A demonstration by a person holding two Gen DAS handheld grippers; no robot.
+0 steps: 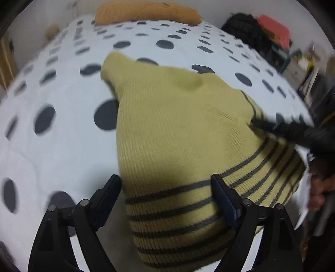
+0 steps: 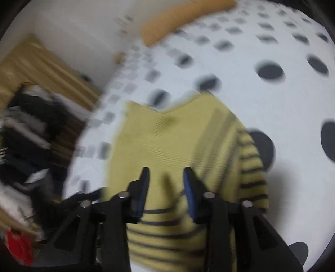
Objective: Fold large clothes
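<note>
Sweater (image 1: 178, 125): yellow-green rib knit with dark stripes at the hem and on a sleeve, lying folded on a bed. Bedcover (image 1: 62, 146) is white with dark dots. An orange-brown pillow (image 1: 146, 12) lies at the far end of the bed, well apart from the sweater.

Left gripper (image 1: 165, 180): jaws spread wide. One finger sits off the sweater's left edge over the bedcover, the other over the striped hem. Nothing is clamped.

Right gripper (image 2: 166, 171): heavy motion blur. Jaws stand apart with a clear gap, poised over the plain knit just above the stripes. The pads are not seen pressing on the cloth. In the left wrist view it shows as a dark blurred shape at the sweater's right edge, with a person's hand (image 1: 318, 188) behind it.

Dark bag (image 1: 245, 27) and other clutter stand beside the bed.
</note>
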